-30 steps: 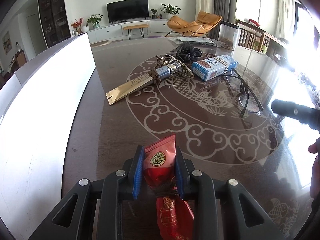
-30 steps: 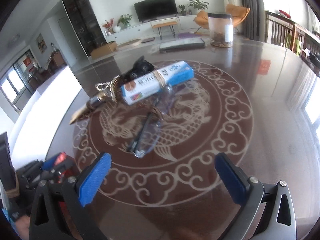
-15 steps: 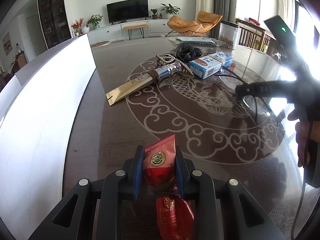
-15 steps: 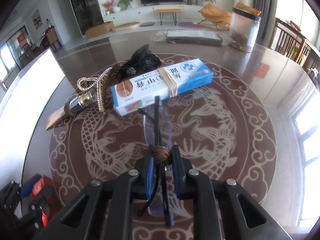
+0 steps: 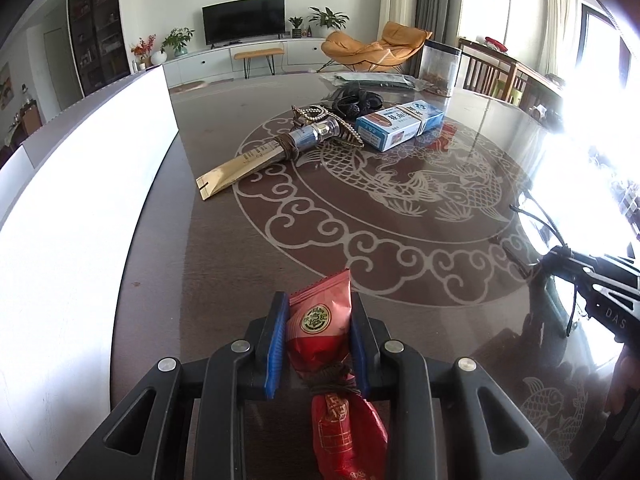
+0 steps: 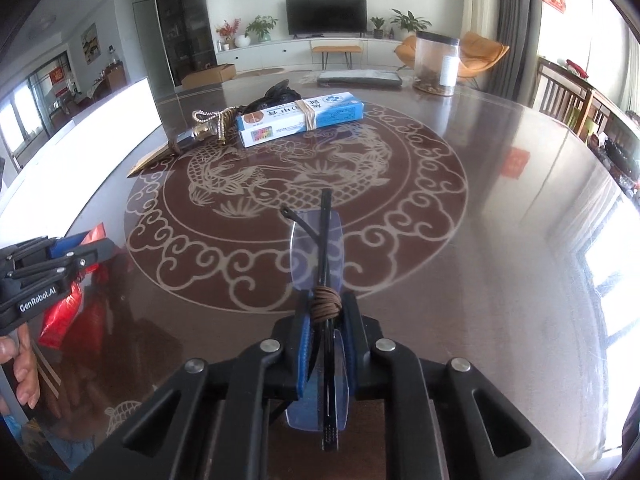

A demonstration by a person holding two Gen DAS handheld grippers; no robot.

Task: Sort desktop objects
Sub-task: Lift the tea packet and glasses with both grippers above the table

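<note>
Dark glossy tabletop [image 6: 500, 240] w/ a pale dragon-and-cloud medallion fills both views; living room w/ TV behind. Left tongs [image 5: 318, 340] pinched tight on a red snack packet [image 5: 324, 320], bottom centre of left view, long axis running up-frame away from the lens, cord-tied waist just behind the pads. Right tongs [image 6: 326, 336] clamped on folded glasses [image 6: 320, 248], bottom centre of right view, long axis also up-frame, temple tips toward the medallion centre, brown cord wrap at the pads. Upper centre: blue-white box [image 6: 300, 120], gold tube [image 5: 256, 156], bead chain and black item, bunched close together. Medallion middle and right half of tabletop are bare; white panel [image 5: 80, 200] walls the left edge.
</note>
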